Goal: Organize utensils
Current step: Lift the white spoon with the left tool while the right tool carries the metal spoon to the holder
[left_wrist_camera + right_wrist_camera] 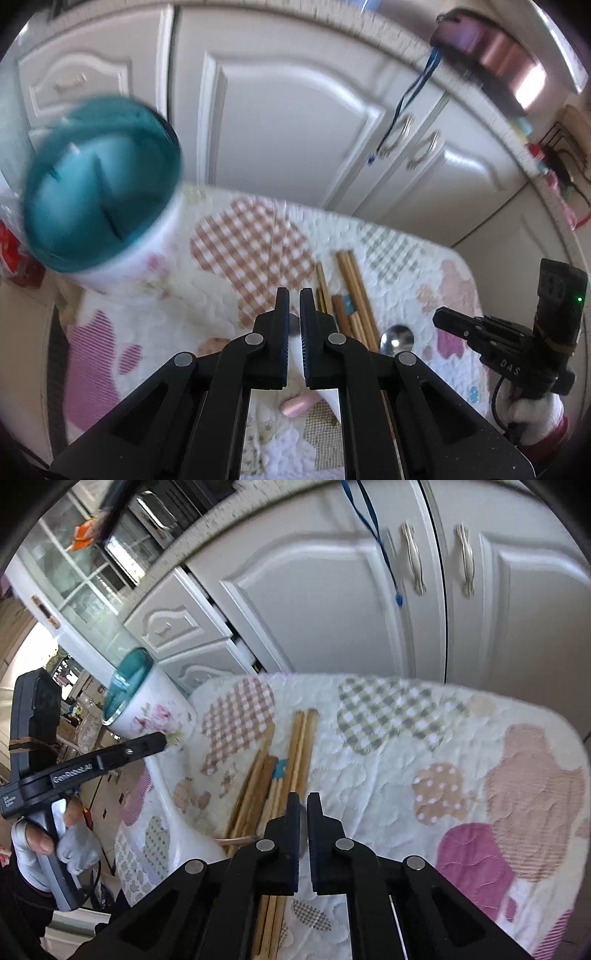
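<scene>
Left gripper, 6 o'clock: jaws closed on a white utensil handle; pink end shows below. Holder, 9 o'clock: teal rim, white floral wall, blurred. Chopsticks, just right of centre, lying on patchwork cloth. Spoon, 4 o'clock, beside chopsticks. Right gripper, 4 o'clock, hand-held, apparently closed. Cabinets, 12 o'clock.
</scene>
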Demonstrator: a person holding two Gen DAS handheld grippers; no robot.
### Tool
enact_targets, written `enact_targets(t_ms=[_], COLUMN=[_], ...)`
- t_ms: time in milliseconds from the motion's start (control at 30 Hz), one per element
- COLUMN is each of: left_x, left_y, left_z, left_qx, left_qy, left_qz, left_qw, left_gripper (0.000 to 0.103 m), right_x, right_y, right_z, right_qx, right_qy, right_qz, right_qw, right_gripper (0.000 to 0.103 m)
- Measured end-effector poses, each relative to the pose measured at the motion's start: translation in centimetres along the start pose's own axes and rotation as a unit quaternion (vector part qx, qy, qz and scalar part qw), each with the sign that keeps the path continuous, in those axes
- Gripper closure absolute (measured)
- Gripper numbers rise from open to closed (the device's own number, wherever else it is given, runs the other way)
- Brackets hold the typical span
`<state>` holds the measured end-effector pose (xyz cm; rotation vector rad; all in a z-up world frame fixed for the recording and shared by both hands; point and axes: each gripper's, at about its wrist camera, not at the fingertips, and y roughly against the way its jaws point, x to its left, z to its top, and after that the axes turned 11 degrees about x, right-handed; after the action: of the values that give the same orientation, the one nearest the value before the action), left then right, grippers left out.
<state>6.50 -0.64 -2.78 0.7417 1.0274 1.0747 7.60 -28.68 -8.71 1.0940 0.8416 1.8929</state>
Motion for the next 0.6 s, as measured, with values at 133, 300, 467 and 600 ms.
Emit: enact_targets(t_ms=[133,300,467,600], left_x=[0.7,1.7,2.2,2.0], left_y=[2.6,2.5,2.1,3.1], left_z=[0.1,-0.9,-1.4,-1.2], left_qx=[-0.029,-0.023,-0.014,-0.023], left_qy=[0.007,0.019,0.032,0.027], left_qz=[0.004,0.005,0.002,0.004], left_qw=[0.9996,0.9995,0.9994,0.9994], left_gripper=[0.099,0.099,0.099,0.099], right_x=[0.4,-0.3,-0.1,-1.5], right_y=[1.1,0.0,-2.9,-5.0], right_z=[0.4,-0.7,-1.5,-1.9], right_qx=[-0.007,0.004,0.041,0.05], right_qy=[0.007,-0.022,-0.032,-0.068], right_qz=[-0.014,0.0,-0.006,0.017], right_qw=[1.0,1.0,0.999,0.996], right_gripper=[0.1,0.066,0.07,0.095])
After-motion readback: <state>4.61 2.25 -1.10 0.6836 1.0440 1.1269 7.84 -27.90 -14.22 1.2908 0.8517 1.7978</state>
